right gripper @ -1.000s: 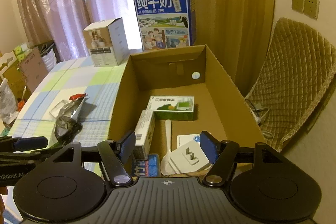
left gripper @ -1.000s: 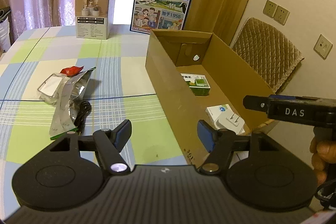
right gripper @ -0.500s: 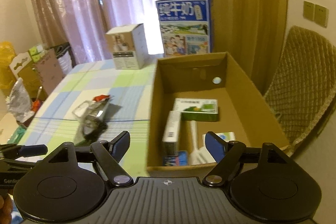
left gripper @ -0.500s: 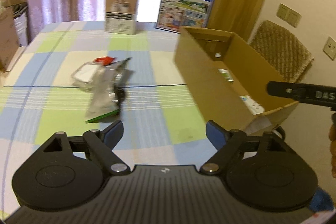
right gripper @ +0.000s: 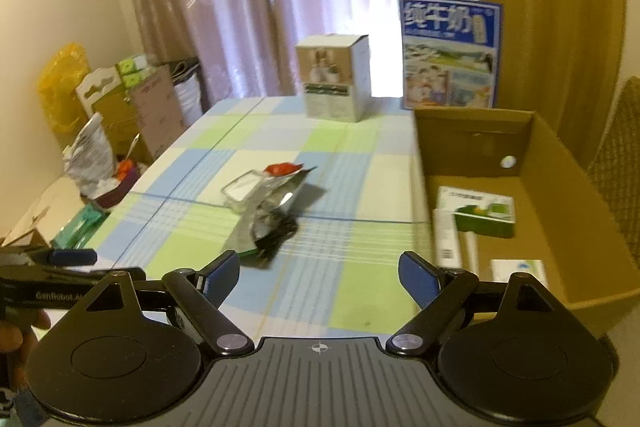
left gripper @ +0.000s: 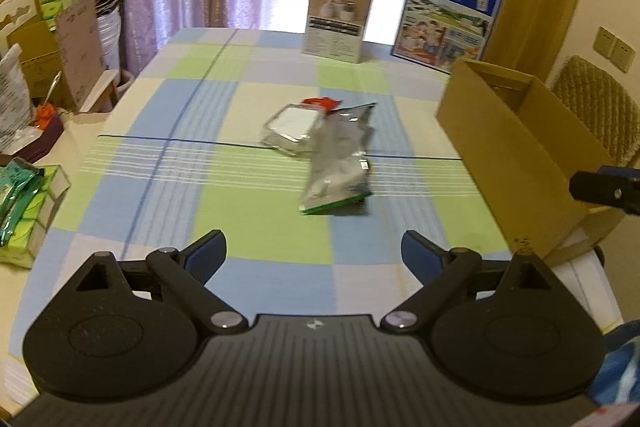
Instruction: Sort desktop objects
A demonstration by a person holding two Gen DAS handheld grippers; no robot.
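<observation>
A crumpled silver foil bag (left gripper: 338,171) (right gripper: 268,215) lies mid-table over a black cable (right gripper: 280,235). Beside it rest a clear flat packet (left gripper: 290,125) (right gripper: 242,189) and a small red wrapper (left gripper: 322,102) (right gripper: 282,168). An open cardboard box (left gripper: 516,143) (right gripper: 424,163) stands at the table's right edge, holding a green-and-white carton (right gripper: 480,213) and other small boxes. My left gripper (left gripper: 314,253) is open and empty, well short of the bag. My right gripper (right gripper: 319,273) is open and empty too, near the box's front left corner.
A white product box (left gripper: 338,15) (right gripper: 334,83) and a blue milk carton (left gripper: 448,13) (right gripper: 450,53) stand at the table's far end. Green tissue packs (left gripper: 24,203) sit at the left. Boxes and bags crowd the floor on the left. A wicker chair (left gripper: 596,107) is behind the box.
Both grippers have pulled back and swung left, away from the cardboard box. The foil bag pile now sits ahead of the left gripper. Both stay open and empty.
</observation>
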